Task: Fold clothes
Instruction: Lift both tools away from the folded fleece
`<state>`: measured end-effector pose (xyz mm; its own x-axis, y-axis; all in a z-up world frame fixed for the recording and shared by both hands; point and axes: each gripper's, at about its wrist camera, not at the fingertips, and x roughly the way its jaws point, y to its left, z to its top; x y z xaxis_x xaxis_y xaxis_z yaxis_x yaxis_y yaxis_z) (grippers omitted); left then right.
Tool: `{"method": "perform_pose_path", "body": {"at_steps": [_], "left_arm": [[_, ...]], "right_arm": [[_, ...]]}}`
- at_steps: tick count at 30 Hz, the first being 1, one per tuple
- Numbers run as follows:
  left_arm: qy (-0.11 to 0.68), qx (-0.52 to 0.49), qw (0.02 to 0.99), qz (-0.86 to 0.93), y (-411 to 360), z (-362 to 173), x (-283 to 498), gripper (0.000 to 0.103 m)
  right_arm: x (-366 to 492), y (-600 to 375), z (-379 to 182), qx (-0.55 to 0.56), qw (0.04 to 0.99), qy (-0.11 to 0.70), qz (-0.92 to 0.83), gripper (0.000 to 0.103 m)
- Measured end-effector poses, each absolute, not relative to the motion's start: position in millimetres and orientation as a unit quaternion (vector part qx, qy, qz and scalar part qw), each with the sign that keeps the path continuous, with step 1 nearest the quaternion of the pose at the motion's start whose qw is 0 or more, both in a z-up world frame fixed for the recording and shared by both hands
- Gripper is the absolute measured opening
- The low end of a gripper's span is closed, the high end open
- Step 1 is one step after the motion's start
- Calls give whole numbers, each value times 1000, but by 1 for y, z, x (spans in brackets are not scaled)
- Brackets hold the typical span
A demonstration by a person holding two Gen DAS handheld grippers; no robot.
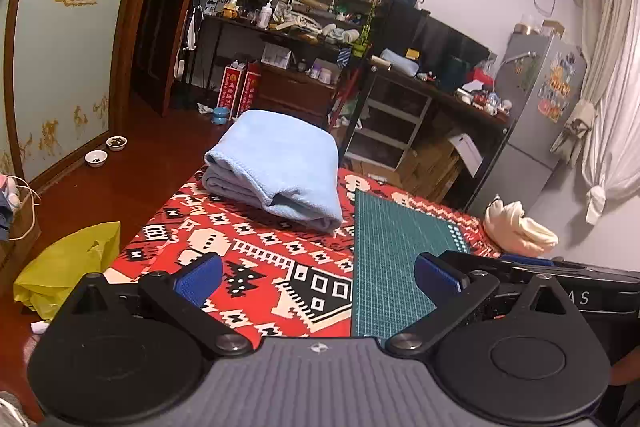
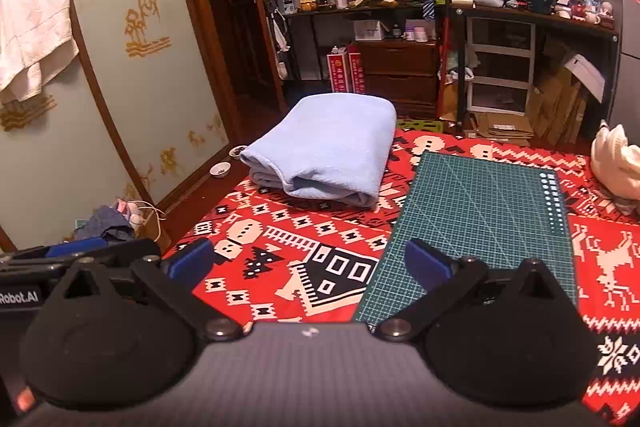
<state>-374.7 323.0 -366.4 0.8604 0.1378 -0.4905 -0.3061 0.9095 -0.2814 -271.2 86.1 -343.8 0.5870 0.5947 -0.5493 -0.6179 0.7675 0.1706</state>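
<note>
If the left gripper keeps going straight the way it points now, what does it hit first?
Probably the red patterned cloth just left of the green mat, short of the folded blue towel. The left gripper is open and angled downward, so the towel likely comes only after; depth is unclear.

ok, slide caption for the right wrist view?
Right gripper open and empty above the patterned red cloth; folded light-blue towel lies beside the green cutting mat.

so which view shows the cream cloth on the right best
The left wrist view: the whole cream cloth shows, bunched on the red patterned cover beyond the green cutting mat. In the right wrist view the cloth is cut off by the frame edge.
</note>
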Motion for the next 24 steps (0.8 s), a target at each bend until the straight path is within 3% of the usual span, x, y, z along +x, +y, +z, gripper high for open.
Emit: {"method": "perform_pose_path", "body": {"at_steps": [16, 24], "left_arm": [[251, -144, 945, 151, 310, -357, -379, 103], [286, -52, 934, 208, 307, -372, -351, 103]], "right_arm": [[-292, 70, -331, -35, 912, 261, 313, 103], [-286, 82, -348, -113, 927, 213, 286, 103]]}}
